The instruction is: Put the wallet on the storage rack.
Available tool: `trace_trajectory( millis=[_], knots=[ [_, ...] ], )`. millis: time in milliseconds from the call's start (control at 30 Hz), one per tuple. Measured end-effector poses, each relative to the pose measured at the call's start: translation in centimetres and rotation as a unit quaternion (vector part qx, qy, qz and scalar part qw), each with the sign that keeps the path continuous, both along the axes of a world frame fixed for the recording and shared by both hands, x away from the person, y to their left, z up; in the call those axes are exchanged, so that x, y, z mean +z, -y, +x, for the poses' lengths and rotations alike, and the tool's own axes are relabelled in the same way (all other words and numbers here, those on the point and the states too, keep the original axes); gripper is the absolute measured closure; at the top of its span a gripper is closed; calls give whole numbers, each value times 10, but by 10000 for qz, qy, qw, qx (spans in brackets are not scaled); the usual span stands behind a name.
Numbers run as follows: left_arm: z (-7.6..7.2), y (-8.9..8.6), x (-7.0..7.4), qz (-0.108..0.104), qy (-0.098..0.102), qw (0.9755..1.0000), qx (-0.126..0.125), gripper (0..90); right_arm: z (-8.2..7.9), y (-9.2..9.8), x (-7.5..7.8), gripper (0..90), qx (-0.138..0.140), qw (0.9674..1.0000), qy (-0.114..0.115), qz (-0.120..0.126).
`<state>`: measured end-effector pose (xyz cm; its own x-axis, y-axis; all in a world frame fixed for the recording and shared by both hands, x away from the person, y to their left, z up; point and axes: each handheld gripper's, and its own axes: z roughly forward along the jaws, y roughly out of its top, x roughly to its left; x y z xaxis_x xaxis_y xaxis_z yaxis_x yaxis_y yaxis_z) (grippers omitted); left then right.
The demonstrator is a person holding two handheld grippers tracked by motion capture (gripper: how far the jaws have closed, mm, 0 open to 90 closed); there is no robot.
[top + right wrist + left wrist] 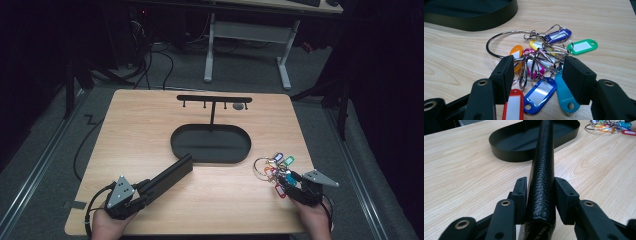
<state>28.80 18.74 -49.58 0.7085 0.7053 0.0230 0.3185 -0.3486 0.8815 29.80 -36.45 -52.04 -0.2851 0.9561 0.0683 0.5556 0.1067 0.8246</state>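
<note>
Black pebbled leather fills our left gripper (pixel 540 202): its jaws pinch the long case (pixel 542 170) at one end, aiming it toward the oval tray (pixel 499 151). Our right gripper (pixel 541 75) stands apart, straddling the key-tag bunch (pixel 544 60) on the table (pixel 454 65), probably ready to grasp it.

One black leather case (pixel 543 170), one oval tray (pixel 180 145), one key-tag bunch (pixel 544 62), two claws.

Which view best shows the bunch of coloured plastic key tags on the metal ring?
The right gripper view: the coloured plastic key tags lie close between its open jaws. The high view shows a small cluster; the left gripper view clips them.
</note>
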Motion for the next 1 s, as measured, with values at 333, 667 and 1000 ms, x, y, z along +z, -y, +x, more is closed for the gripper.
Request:
trace_trajectory(
  millis=[333, 667, 1000],
  knots=[
    [0, 1, 1, 97, -20, 9999, -114, 717, 0, 0, 0, 433, 8, 10000, 2, -1],
    [1, 2, 3, 139, -124, 9998, -107, 723, -1, 1, -1, 434, 41, 10000, 4, -39],
    [-1, 5, 9, 151, -141, 9997, -138, 738, -9, 6, 0, 432, -19, 10000, 28, -76]
  ],
)
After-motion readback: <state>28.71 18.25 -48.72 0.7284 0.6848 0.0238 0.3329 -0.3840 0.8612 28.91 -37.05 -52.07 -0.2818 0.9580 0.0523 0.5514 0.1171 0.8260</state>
